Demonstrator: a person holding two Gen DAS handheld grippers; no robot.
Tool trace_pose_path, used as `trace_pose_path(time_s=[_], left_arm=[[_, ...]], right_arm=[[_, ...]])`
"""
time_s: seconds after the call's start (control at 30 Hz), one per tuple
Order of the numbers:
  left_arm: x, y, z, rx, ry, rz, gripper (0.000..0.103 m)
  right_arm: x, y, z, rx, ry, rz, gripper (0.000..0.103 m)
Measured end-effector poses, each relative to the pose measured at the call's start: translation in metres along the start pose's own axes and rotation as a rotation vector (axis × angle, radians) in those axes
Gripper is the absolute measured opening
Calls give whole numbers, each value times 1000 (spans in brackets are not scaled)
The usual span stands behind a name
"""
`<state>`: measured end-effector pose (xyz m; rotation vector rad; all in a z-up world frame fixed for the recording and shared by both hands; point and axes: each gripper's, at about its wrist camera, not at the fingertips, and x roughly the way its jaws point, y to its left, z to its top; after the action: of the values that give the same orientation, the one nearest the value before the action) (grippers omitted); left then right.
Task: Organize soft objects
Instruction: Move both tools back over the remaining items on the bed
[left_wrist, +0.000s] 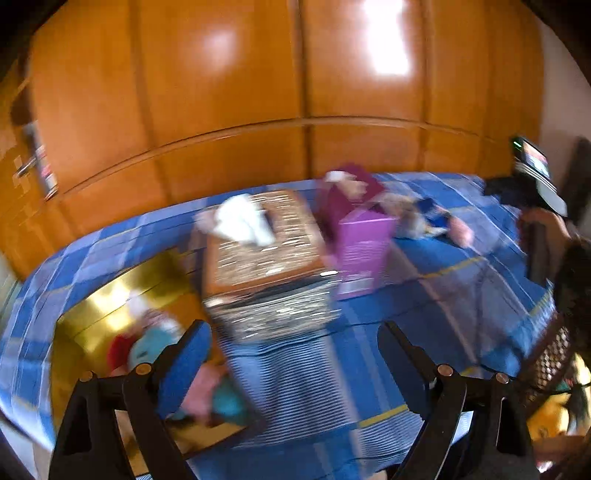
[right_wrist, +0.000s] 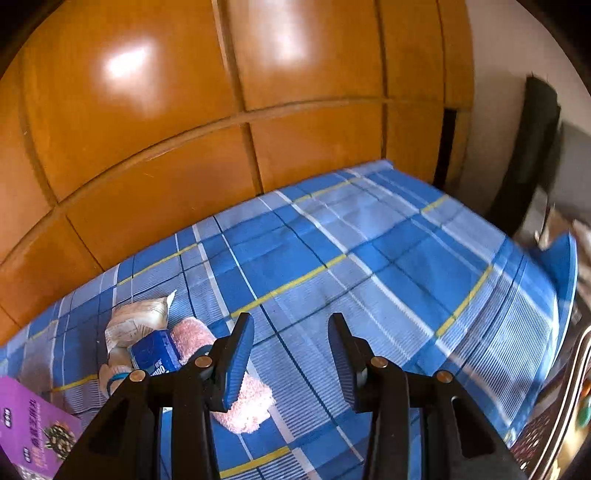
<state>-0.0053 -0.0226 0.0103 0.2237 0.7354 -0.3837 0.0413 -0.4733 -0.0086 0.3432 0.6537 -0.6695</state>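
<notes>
One purple box | white label print, seemingly Chinese, unreadable

You see a blue plaid bedsheet before orange wooden wardrobe doors; a purple box stands there.

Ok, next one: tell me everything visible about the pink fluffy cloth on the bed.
The pink fluffy cloth looks like terry or fleece, pale pink, rolled or folded into a long bundle. It lies flat on the blue plaid bedsheet, running diagonally. Its upper end touches a blue box. The right tongs' left finger hides its middle; nothing grips it.
</notes>
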Motion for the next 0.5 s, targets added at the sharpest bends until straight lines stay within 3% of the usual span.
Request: trace_pose_path(time_s=[0.23,0.37,0.5], left_arm=[[22,-65,29,123,49,-174,92],[42,-99,49,172,72,-224,92],[71,-125,68,174,114,-250,85]], right_arm=[[11,-14,-4,101,87,44,42],[15,-24,-6,159,119,68,42],[16,-27,-6,180,132,91,42]])
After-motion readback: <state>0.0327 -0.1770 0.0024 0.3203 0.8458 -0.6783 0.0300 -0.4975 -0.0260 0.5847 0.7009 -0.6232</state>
